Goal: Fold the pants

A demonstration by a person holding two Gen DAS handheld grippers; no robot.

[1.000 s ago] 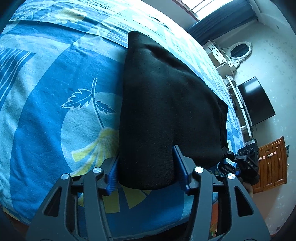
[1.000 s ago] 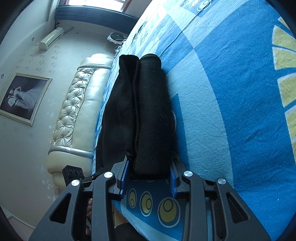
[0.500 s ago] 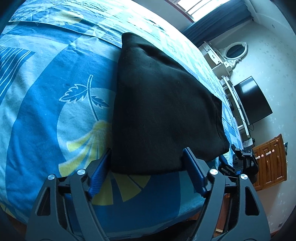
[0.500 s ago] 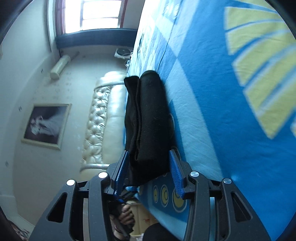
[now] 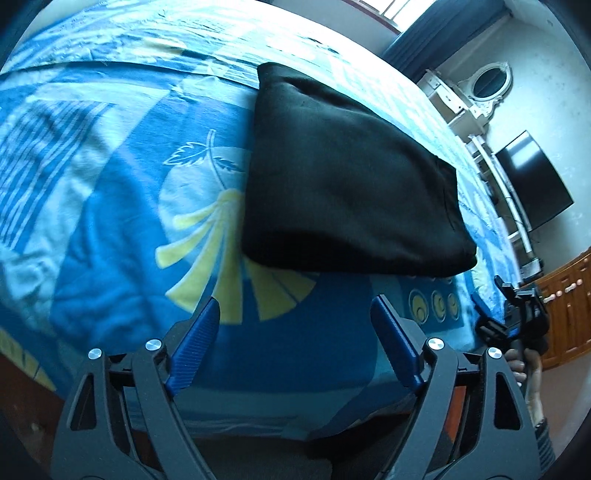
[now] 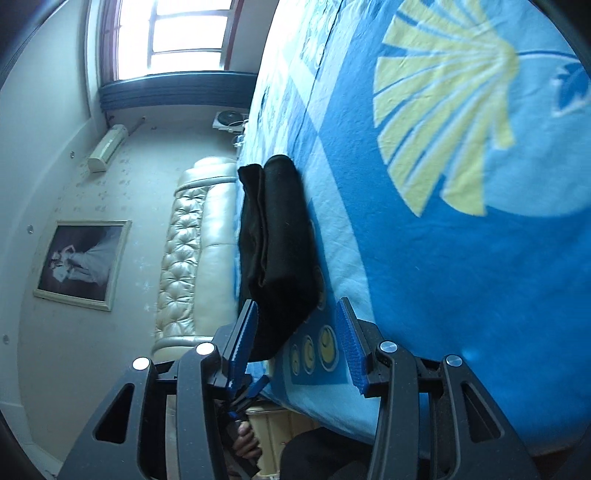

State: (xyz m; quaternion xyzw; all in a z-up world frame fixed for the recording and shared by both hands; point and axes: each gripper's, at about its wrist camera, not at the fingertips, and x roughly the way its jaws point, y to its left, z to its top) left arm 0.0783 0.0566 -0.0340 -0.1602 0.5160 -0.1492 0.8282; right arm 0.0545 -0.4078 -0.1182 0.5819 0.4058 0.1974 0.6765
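A bed [image 5: 110,229] with a blue sheet printed with yellow fans and leaves is filling most of both views. The pants [image 5: 343,192], black and folded into a thick packet, are lying flat on this sheet near the edge of the bed.

The left wrist view is looking down on the broad top face of the packet, and only this view is showing a dark screen [image 5: 535,184] and an oval mirror [image 5: 491,79] on the far wall. The right wrist view is showing the pants [image 6: 277,240] from the side, where the stacked layers are visible, and only here a padded headboard [image 6: 192,251], a framed picture [image 6: 81,264] and a window [image 6: 184,33] are appearing.

The left hand-held gripper [image 5: 295,332] is opening its jaws wide over bare sheet, with nothing between them. The right hand-held gripper [image 6: 299,332] is standing partly open; a corner of the pants is reaching between its blue pads, which are not pressing on it.
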